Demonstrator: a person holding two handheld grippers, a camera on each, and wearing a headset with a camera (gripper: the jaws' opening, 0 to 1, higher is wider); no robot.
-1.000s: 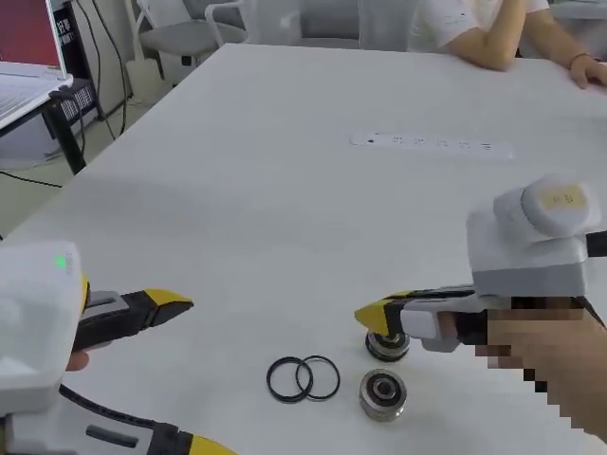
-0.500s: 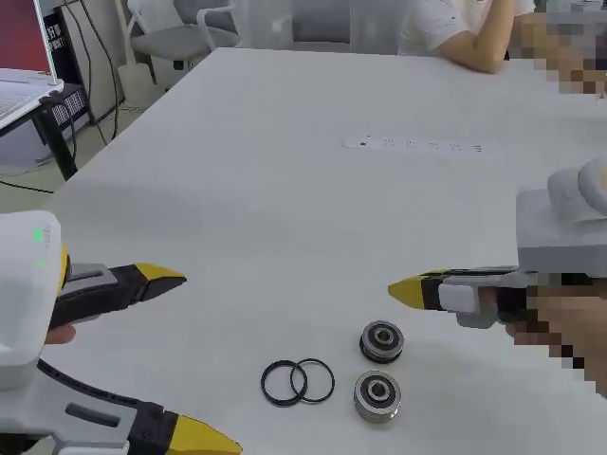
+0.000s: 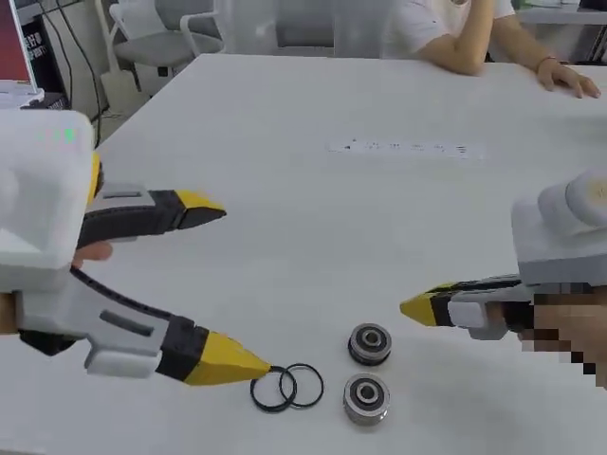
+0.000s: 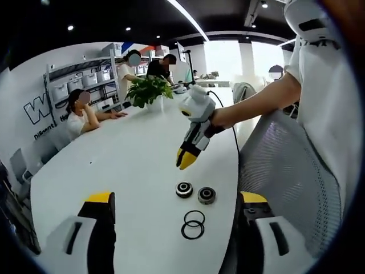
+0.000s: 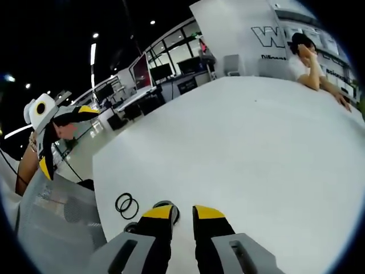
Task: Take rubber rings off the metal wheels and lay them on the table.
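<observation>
Rubber rings [image 3: 287,388] lie overlapped on the table [image 3: 313,218] beside two seemingly stripped metal wheels [image 3: 370,343] in the head view; the left gripper view shows the left gripper [image 4: 176,197] wide, empty; the right gripper view shows the right gripper [image 5: 183,210] nearly closed, empty, the job probably finished.

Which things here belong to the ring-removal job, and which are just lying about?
Job: two rubber rings lying loose, two metal wheels, left tongs, right tongs.
Lying about: white power strip, office chair, another person's forearm.
</observation>
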